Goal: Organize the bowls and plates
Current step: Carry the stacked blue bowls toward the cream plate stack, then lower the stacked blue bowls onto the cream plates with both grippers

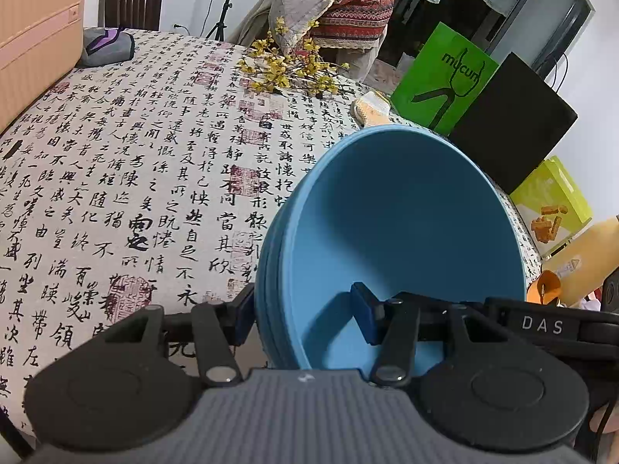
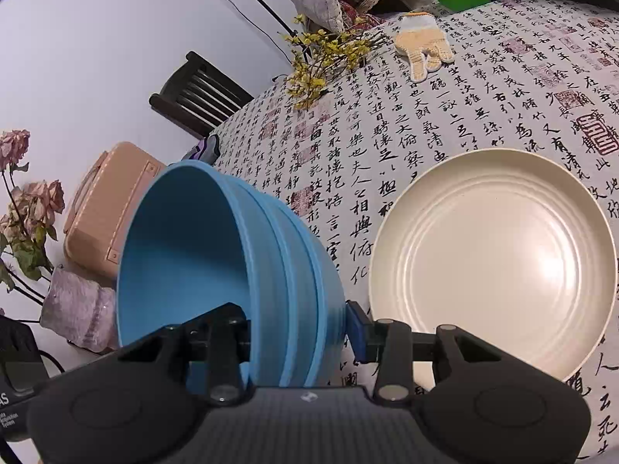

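A nested stack of blue bowls (image 1: 402, 224) hangs tilted above the table, mouth towards the camera in the left wrist view. My left gripper (image 1: 303, 319) is shut on the stack's wall, one pad outside and one pad (image 1: 363, 315) inside. In the right wrist view the blue bowls (image 2: 216, 255) tip their mouth to the left. My right gripper (image 2: 294, 328) is shut on their wall, its left finger inside and its right pad (image 2: 358, 330) outside. A cream plate (image 2: 491, 255) lies flat on the tablecloth to the right of the bowls.
The table (image 1: 135, 178) wears a calligraphy-print cloth. On it lie yellow flower sprigs (image 1: 290, 69) and a work glove (image 2: 423, 44), with a pink case (image 1: 35, 31) at the far left. Green bag (image 1: 445, 77) and black bag (image 1: 510, 131) stand beyond the far edge.
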`<state>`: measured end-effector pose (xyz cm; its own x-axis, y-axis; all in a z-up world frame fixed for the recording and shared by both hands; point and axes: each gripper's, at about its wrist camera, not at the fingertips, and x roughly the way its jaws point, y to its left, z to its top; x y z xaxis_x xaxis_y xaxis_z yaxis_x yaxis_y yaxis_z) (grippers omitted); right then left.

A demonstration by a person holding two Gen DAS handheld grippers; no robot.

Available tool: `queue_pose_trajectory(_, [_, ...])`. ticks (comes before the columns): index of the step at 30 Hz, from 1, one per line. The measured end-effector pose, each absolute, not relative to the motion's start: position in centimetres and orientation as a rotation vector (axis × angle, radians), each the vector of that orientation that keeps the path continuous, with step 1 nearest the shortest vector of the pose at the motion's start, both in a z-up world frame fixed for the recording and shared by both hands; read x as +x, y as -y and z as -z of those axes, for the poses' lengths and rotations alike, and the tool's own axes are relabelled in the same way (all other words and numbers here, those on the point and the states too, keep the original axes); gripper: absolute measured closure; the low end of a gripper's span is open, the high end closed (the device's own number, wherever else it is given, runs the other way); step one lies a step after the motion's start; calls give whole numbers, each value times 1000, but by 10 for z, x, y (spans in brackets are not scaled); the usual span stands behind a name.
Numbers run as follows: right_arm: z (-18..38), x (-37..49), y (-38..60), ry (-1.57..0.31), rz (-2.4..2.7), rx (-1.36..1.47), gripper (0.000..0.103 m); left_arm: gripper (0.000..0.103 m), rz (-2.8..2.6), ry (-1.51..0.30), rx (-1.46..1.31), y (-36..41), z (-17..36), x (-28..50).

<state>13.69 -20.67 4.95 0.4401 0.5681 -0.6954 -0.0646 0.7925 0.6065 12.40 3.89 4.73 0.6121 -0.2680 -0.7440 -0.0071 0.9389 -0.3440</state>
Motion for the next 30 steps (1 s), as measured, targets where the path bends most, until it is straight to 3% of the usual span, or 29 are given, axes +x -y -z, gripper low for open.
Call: queue_pose_trajectory(30, [-45,139,257,-1023,-371,605,65,51,201,-924,-290,14,-48,144])
